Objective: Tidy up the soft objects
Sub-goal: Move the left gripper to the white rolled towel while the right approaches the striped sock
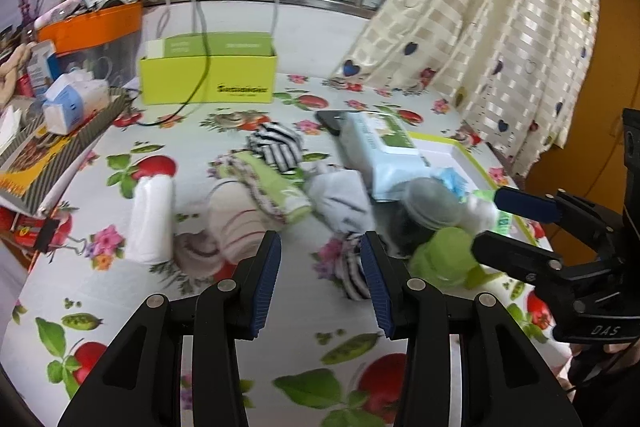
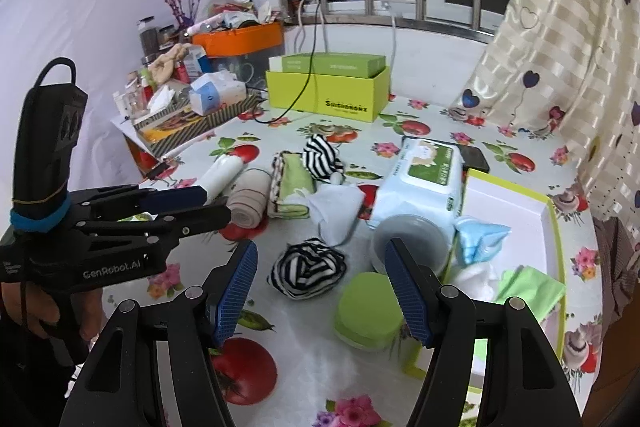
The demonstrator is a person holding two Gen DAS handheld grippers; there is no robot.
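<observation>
Orange bin [image 2: 240, 41] at 11 o'clock on the worktop [image 2: 320, 355], crammed w/ bottles and papers, contents too jumbled to name. Next, at 12, open yellow-green box [image 2: 328, 95] w/ a green carton lying in it and a black cable draped over the front. Soft things lie mid-worktop: white roll [image 2: 222, 173], beige rolled bandage [image 2: 250, 203], green folded cloth [image 2: 290, 187], striped sock [image 2: 320, 155], white cloth [image 2: 334, 205], and a second striped sock [image 2: 306, 267] bunched just ahead of the right gripper [image 2: 320, 279]. At 3 o'clock, shallow white tray w/ yellow rim [image 2: 554, 227] holds blue cloth [image 2: 478, 239] and green cloth [image 2: 528, 289]; near corner hidden behind the gripper. Wipes pack [image 2: 424, 179] covers part of a phone. Left gripper [image 1: 320, 267]: jaws apart, nothing between. Right: jaws apart, empty; green lid [image 2: 368, 311] partly behind one finger.
</observation>
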